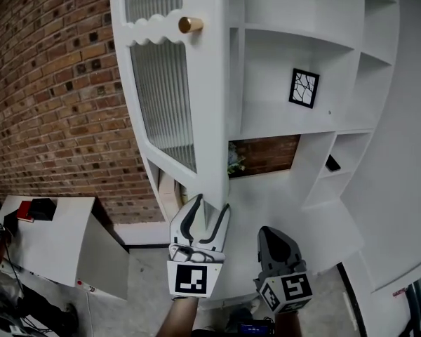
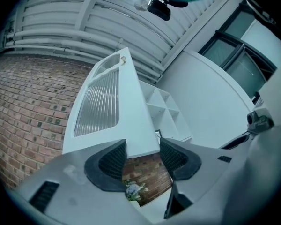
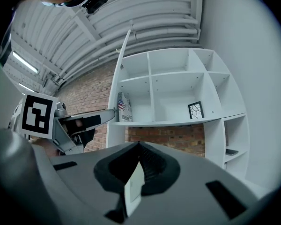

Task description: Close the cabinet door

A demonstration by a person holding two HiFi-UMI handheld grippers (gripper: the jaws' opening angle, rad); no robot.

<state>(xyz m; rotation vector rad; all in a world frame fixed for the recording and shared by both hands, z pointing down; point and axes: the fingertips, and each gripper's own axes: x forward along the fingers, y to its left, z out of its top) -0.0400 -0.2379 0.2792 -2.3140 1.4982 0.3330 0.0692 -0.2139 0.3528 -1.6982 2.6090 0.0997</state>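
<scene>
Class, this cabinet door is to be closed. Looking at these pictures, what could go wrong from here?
The left gripper has its jaws open around the bottom corner of the white cabinet door with ribbed glass, not clamping it, so it may slip off as the door swings. The jaw on the door's inner side could get pinched against the white shelf unit at closing.

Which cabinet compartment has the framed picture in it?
The wide compartment directly above the brick-backed gap: the framed picture stands at its right end. The compartments above it look bare; the small one lower right holds only a dark object.
</scene>
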